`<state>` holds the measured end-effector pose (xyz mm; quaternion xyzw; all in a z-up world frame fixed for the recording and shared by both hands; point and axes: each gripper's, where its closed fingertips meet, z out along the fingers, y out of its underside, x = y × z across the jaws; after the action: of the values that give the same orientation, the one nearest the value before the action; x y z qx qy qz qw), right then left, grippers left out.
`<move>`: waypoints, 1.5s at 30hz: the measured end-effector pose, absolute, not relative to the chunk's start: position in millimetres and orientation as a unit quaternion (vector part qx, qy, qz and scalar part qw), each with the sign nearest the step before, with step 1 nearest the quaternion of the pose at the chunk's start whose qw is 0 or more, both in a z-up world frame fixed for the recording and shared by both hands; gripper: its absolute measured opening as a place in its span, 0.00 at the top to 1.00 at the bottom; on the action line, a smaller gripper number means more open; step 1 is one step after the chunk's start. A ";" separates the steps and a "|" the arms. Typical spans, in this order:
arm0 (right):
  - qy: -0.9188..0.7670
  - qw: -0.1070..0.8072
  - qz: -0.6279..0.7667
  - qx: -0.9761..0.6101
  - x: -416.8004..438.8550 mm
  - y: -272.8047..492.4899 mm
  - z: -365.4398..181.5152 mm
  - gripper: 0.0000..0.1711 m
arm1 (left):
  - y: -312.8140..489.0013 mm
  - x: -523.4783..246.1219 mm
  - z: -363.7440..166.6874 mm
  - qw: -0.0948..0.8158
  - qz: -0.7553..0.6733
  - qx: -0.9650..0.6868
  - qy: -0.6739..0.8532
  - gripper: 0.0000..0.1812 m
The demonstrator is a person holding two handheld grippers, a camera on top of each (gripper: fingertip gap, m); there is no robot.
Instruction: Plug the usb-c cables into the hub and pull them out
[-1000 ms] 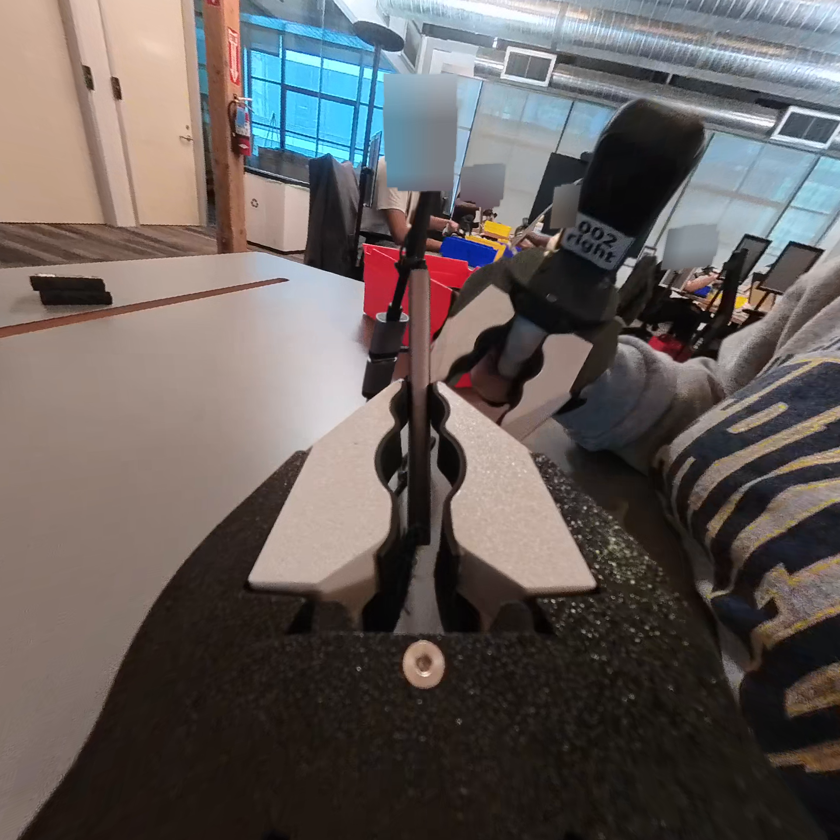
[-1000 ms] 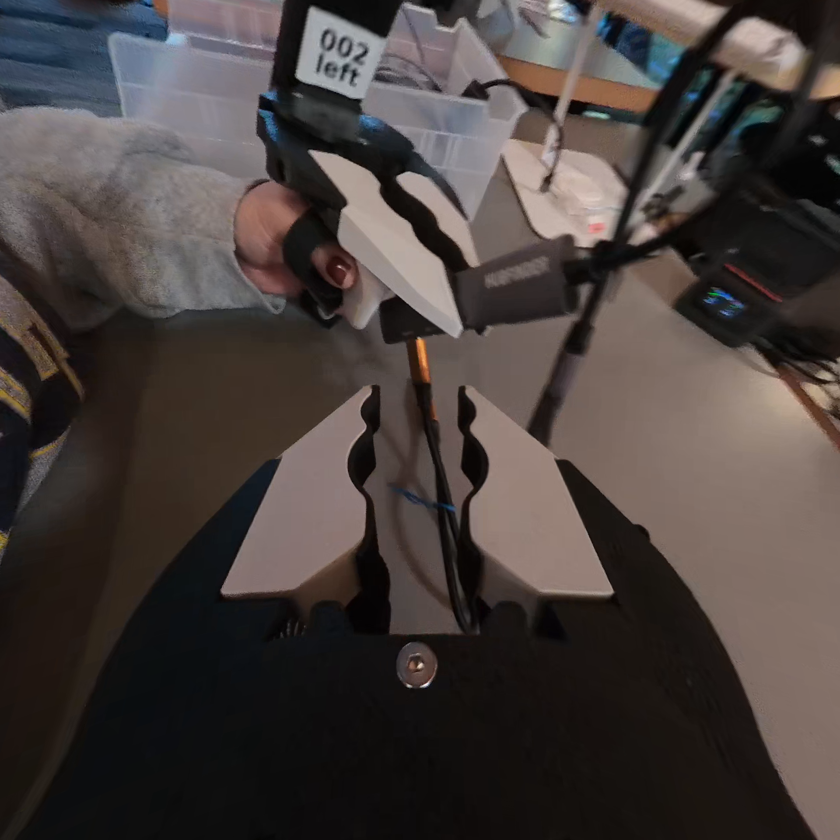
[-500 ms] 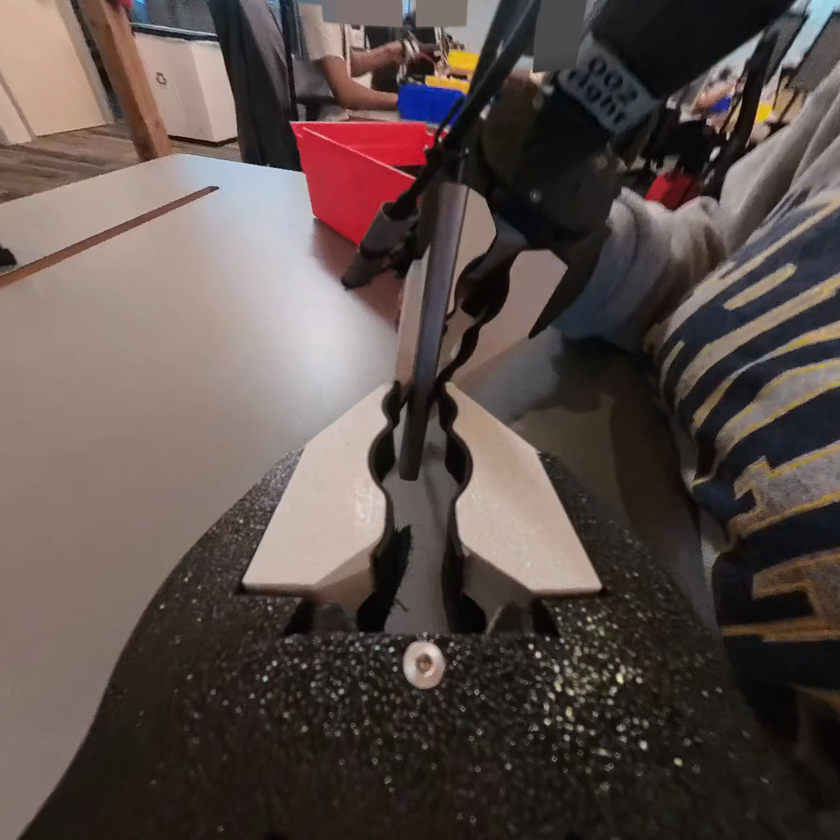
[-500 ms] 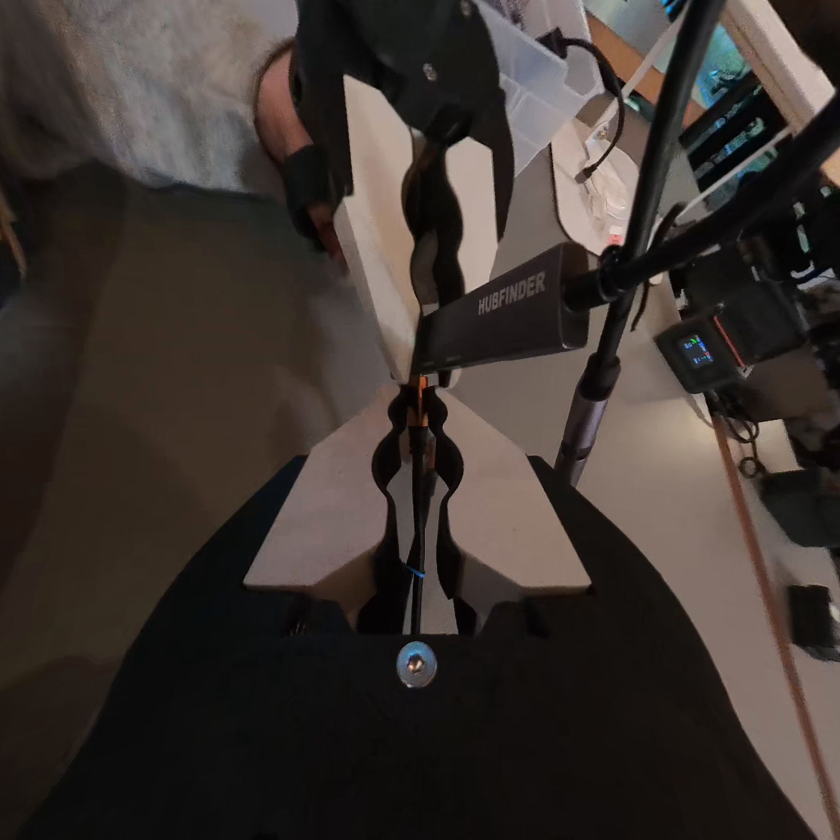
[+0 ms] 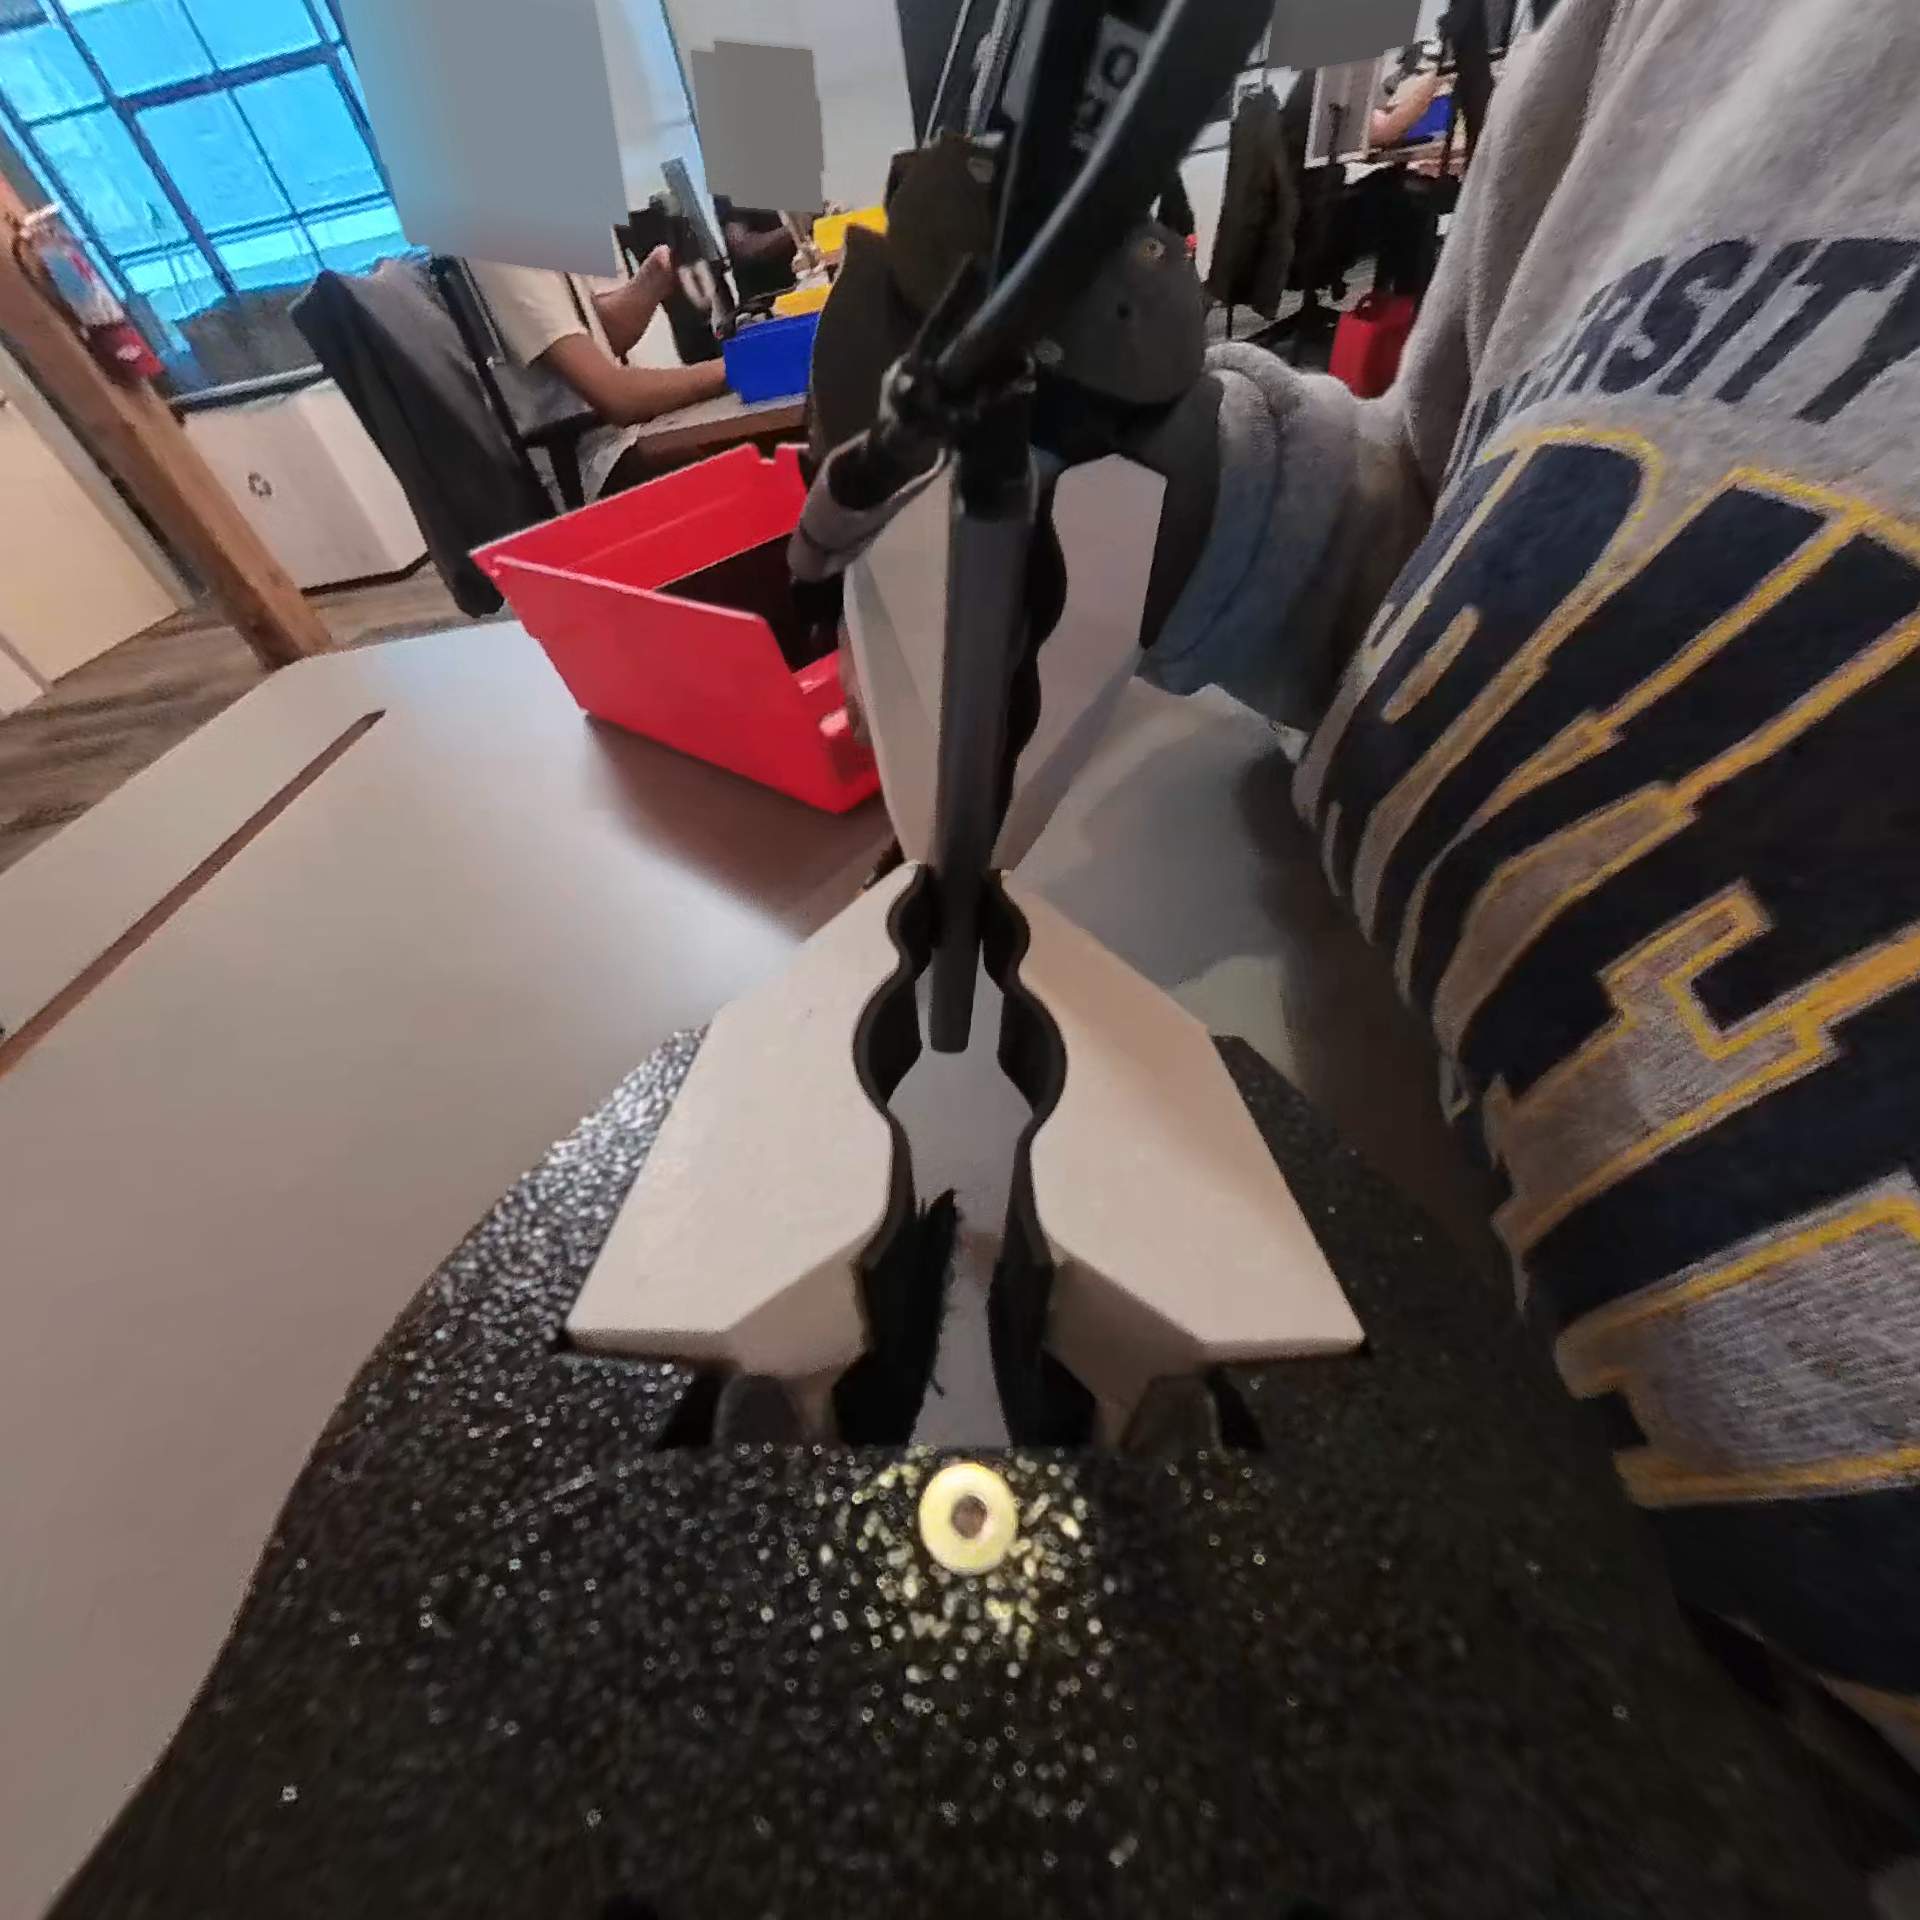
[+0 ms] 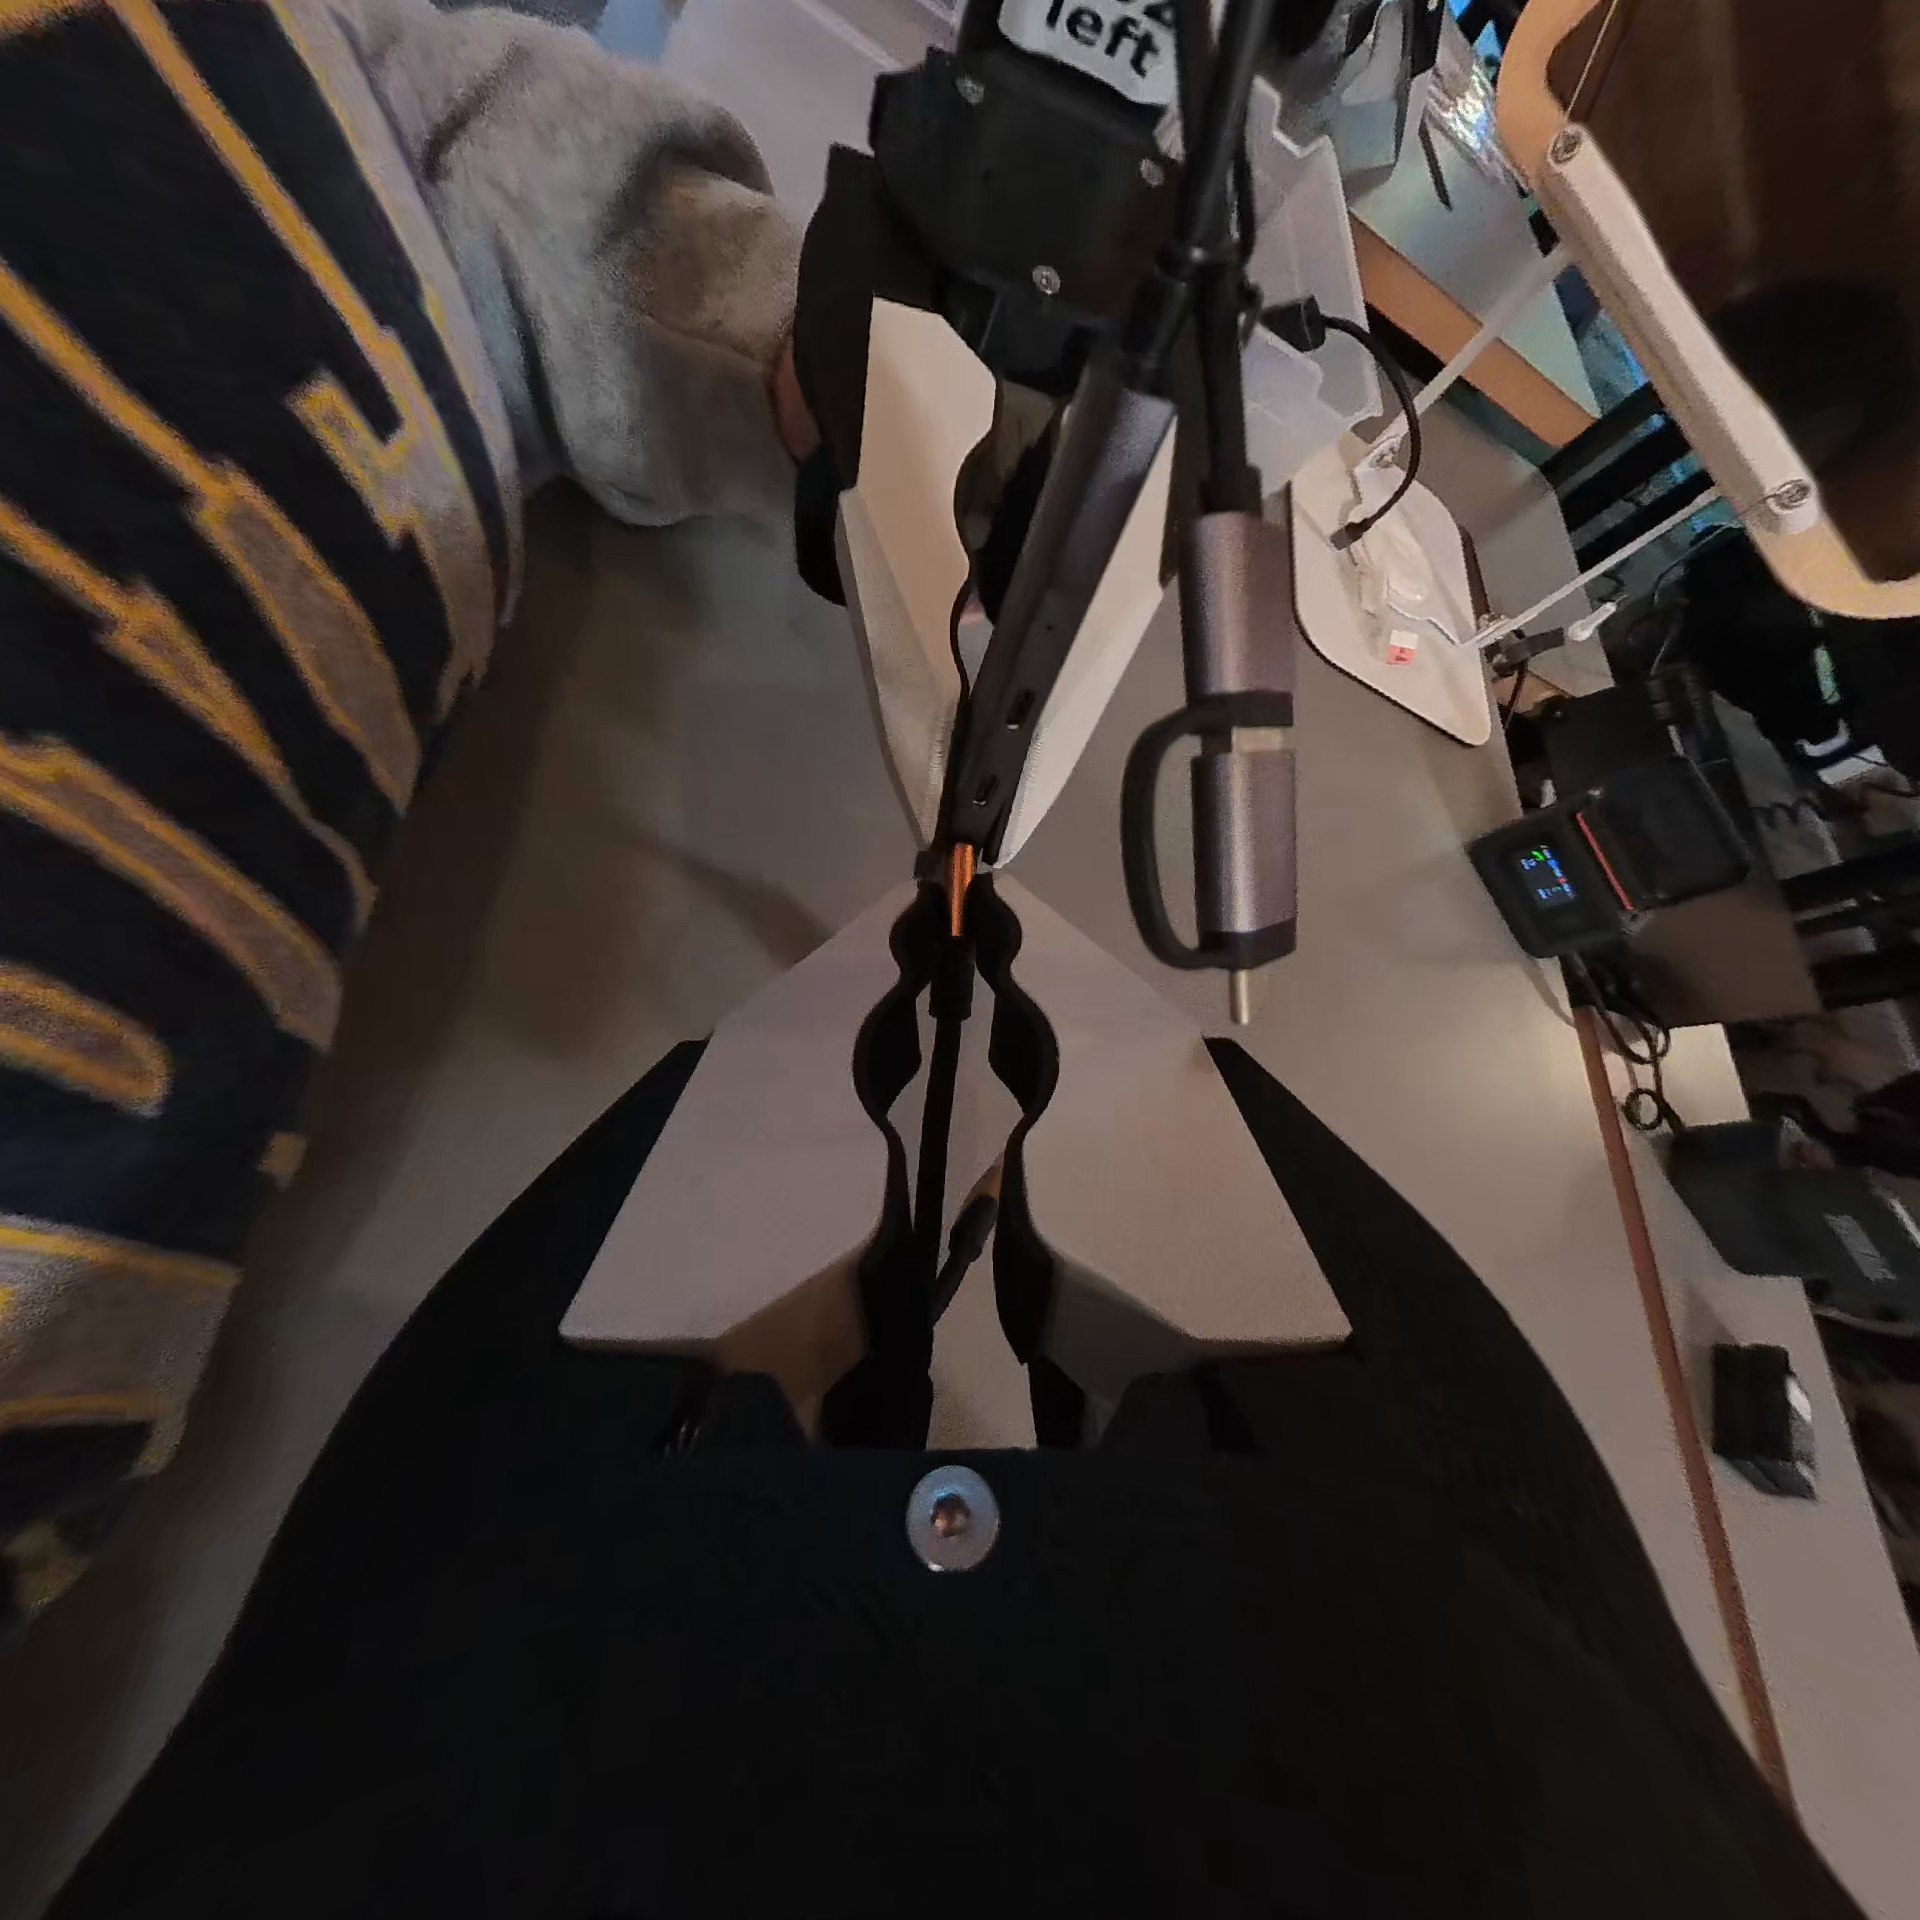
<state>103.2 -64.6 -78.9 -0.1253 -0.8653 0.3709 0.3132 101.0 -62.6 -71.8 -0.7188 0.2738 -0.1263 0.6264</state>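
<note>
Nearest, right hand-held gripper (image 6: 954, 883): closed on orange-collared usb-c cable plug (image 6: 958, 888), tip touching end of hub (image 6: 1081, 520). Beyond, left hand-held gripper (image 5: 961, 914): clamped on slim grey hub, held edge-on above worktop (image 5: 364, 987). Right of hub, hanging grey adapter connector (image 6: 1236, 748), unplugged. Far left, red bin (image 5: 665, 623). Step judged: insertion, seating uncertain. Next: straight push along port axis, hub kept steady.

A white sticker (image 6: 1091, 42) and a sweatshirt (image 5: 1662, 727) bear writing.
</note>
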 end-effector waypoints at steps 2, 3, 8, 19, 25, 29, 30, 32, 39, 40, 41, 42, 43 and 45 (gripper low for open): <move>-0.864 0.303 0.381 -0.132 112.2 -62.7 -77.0 0.97 | -61.0 109.2 -70.3 0.623 -0.128 -0.716 0.287 0.96; -0.862 0.292 0.391 -0.134 117.0 -62.4 -76.1 0.97 | -60.5 113.9 -69.8 0.621 -0.131 -0.714 0.294 0.96; -0.852 0.246 0.438 -0.148 129.4 -61.3 -72.4 0.97 | -59.3 126.5 -66.5 0.621 -0.143 -0.705 0.312 0.96; -0.873 0.237 0.393 -0.163 125.9 -46.6 -82.5 0.97 | -58.5 118.4 -78.1 0.594 -0.138 -0.733 0.303 0.96; -0.779 0.397 0.402 -0.274 138.6 52.1 -3.7 0.97 | -79.3 45.3 -48.4 0.686 -0.150 -0.697 0.145 0.96; -0.721 0.515 0.298 -0.354 144.7 127.9 25.4 0.97 | -60.9 45.1 -72.4 0.648 -0.137 -0.738 0.127 0.96; -0.708 0.526 0.275 -0.383 149.5 148.9 24.4 0.97 | -59.1 46.2 -77.6 0.644 -0.145 -0.742 0.121 0.96; -0.692 0.514 0.268 -0.430 159.0 173.1 12.5 0.97 | -56.6 50.8 -83.9 0.638 -0.169 -0.743 0.112 0.96; -0.699 0.446 0.173 -0.532 170.0 217.3 -68.4 0.88 | -44.5 54.6 -93.7 0.622 -0.186 -0.755 0.095 0.96; -0.700 0.443 0.156 -0.539 172.7 217.0 -69.2 0.82 | -43.0 54.3 -93.7 0.624 -0.184 -0.754 0.094 0.96; -0.696 0.450 0.148 -0.540 172.6 214.0 -64.3 0.76 | -40.9 54.0 -92.8 0.627 -0.182 -0.752 0.092 0.96; -0.694 0.459 0.158 -0.531 167.9 203.9 -55.7 0.72 | -37.9 52.8 -91.8 0.629 -0.174 -0.753 0.088 0.96; -0.699 0.466 0.188 -0.509 158.1 184.2 -44.6 0.70 | -34.6 52.1 -90.9 0.631 -0.160 -0.754 0.089 0.96; -0.727 0.467 0.269 -0.426 132.6 123.5 -23.7 0.70 | -29.0 55.6 -88.9 0.630 -0.125 -0.758 0.110 0.96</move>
<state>132.6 123.5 -23.7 -0.4262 -0.7268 0.2688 0.4668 55.6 -29.0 -88.9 -0.7583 0.1100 -0.1250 0.6303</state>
